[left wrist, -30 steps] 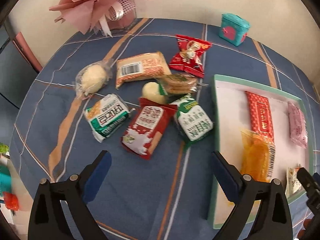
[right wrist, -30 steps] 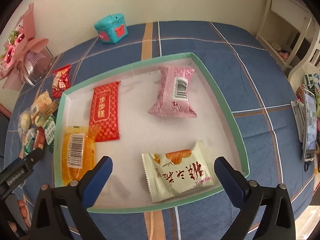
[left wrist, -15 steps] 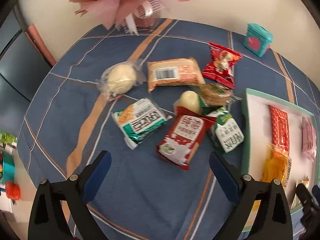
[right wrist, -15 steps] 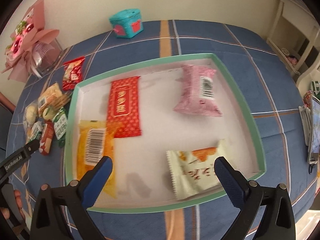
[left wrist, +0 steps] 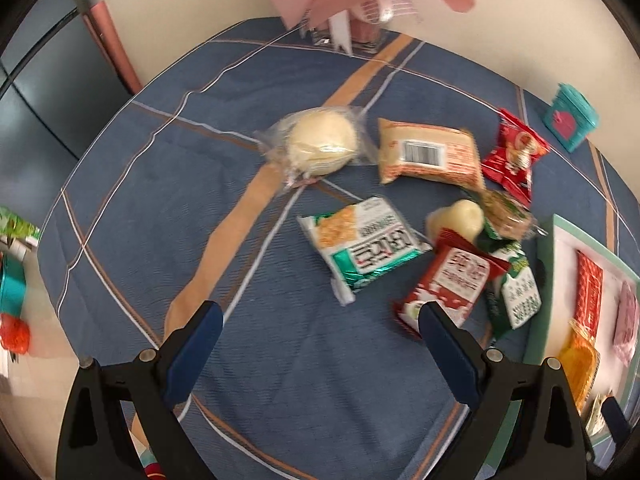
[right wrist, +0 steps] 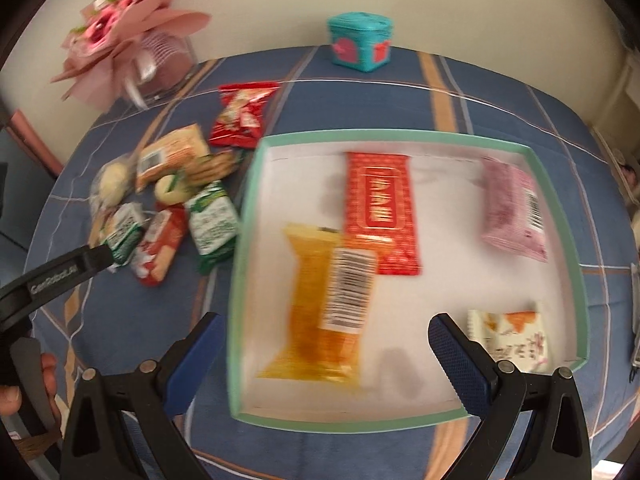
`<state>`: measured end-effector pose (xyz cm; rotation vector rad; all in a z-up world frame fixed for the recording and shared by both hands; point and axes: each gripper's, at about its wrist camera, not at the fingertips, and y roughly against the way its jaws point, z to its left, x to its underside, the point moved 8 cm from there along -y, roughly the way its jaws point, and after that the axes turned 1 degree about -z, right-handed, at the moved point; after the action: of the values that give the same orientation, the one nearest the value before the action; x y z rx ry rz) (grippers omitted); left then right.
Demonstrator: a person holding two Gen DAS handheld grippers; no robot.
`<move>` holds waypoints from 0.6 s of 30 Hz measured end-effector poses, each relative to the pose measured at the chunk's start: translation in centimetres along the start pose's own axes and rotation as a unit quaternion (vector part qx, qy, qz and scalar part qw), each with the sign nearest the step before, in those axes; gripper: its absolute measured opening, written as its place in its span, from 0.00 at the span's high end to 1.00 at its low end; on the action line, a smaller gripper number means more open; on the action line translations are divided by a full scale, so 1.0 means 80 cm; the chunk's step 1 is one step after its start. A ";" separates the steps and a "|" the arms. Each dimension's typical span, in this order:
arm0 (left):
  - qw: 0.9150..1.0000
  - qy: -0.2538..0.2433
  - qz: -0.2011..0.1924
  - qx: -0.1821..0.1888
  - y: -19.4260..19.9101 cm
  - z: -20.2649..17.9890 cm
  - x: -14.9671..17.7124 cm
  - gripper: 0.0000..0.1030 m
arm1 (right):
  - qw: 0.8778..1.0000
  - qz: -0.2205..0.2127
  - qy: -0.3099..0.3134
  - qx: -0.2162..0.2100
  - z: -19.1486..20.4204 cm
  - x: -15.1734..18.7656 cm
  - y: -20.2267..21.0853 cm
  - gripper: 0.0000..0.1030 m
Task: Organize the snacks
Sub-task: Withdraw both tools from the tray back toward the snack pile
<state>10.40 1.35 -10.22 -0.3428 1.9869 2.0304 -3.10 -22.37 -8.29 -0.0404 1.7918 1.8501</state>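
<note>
Several loose snacks lie on the blue tablecloth: a round bun in clear wrap (left wrist: 322,142), an orange packet (left wrist: 430,156), a green-white packet (left wrist: 364,246), a red milk packet (left wrist: 452,282) and a red bag (left wrist: 514,156). The mint-rimmed white tray (right wrist: 244,216) holds a yellow bar (right wrist: 328,308), a red bar (right wrist: 380,212), a pink packet (right wrist: 516,208) and a cream packet (right wrist: 510,336). My left gripper (left wrist: 318,326) is open and empty just short of the green-white packet. My right gripper (right wrist: 326,340) is open and empty above the tray's near edge.
A pink bouquet in a clear vase (right wrist: 132,52) and a teal box (right wrist: 360,42) stand at the table's far edge by the wall. The left gripper's arm (right wrist: 56,276) shows at the right wrist view's left. The table edge drops off on the left (left wrist: 52,280).
The left gripper swung left, so the snack pile shifted right in its view. The right gripper also swung left, bringing the pile into its view. Both stayed open.
</note>
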 end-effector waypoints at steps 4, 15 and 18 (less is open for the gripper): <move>1.000 0.015 0.002 -0.006 -0.005 0.018 -0.004 0.04 | 1.000 -0.001 0.003 -0.021 0.024 -0.003 -0.002 0.00; 0.999 0.038 -0.010 0.016 -0.007 0.033 -0.021 0.04 | 0.998 -0.012 -0.006 -0.058 0.056 -0.018 -0.006 0.00; 0.999 0.032 -0.013 0.027 -0.010 0.029 -0.029 0.04 | 0.997 -0.015 -0.015 -0.071 0.061 -0.024 -0.007 0.00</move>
<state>12.90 3.59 -10.12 -0.4253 2.0605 1.9683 0.47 -18.53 -7.53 -0.0916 1.6292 1.9431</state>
